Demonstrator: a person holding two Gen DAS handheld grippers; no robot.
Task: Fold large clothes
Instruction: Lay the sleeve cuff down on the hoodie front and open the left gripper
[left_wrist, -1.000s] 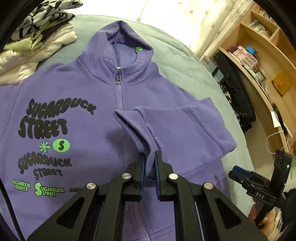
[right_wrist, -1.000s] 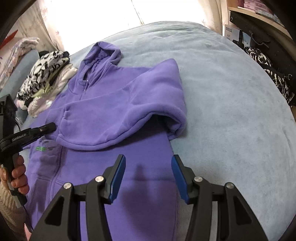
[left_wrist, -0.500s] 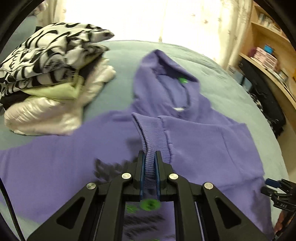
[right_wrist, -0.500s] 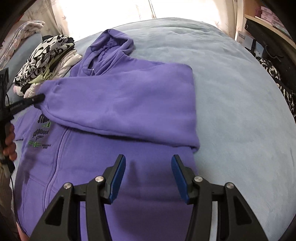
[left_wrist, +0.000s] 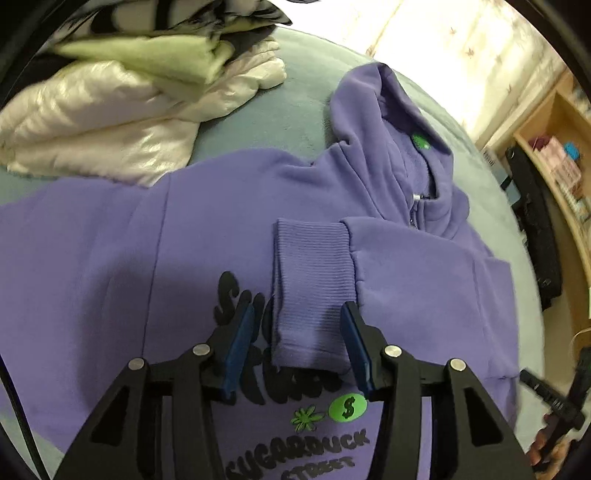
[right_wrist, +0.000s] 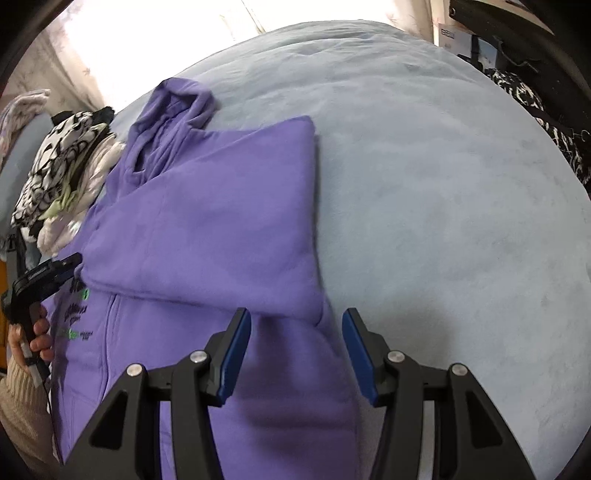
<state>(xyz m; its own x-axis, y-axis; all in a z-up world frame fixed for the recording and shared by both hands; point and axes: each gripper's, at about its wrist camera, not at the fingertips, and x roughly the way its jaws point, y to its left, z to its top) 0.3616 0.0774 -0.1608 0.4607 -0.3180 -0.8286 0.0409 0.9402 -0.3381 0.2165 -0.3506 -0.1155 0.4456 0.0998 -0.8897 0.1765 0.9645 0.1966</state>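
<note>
A purple zip hoodie (left_wrist: 207, 221) with black and green print lies front up on a grey-blue bed (right_wrist: 443, 184). One sleeve is folded across the chest; its ribbed cuff (left_wrist: 312, 280) lies flat between the open jaws of my left gripper (left_wrist: 297, 345), which holds nothing. My right gripper (right_wrist: 295, 350) is open and empty, above the hoodie's (right_wrist: 207, 221) side edge below the folded sleeve (right_wrist: 236, 206). The left gripper also shows at the left edge of the right wrist view (right_wrist: 55, 266).
A pile of folded clothes (left_wrist: 122, 96), white, pale green and black-and-white, sits on the bed beyond the hoodie's other sleeve; it also shows in the right wrist view (right_wrist: 62, 162). Wooden shelves (left_wrist: 561, 155) and dark bags (right_wrist: 532, 81) stand off the bed's right side.
My left gripper carried the cuff across the chest, then opened and let it drop flat on the print. The right gripper stayed open and shifted little.
</note>
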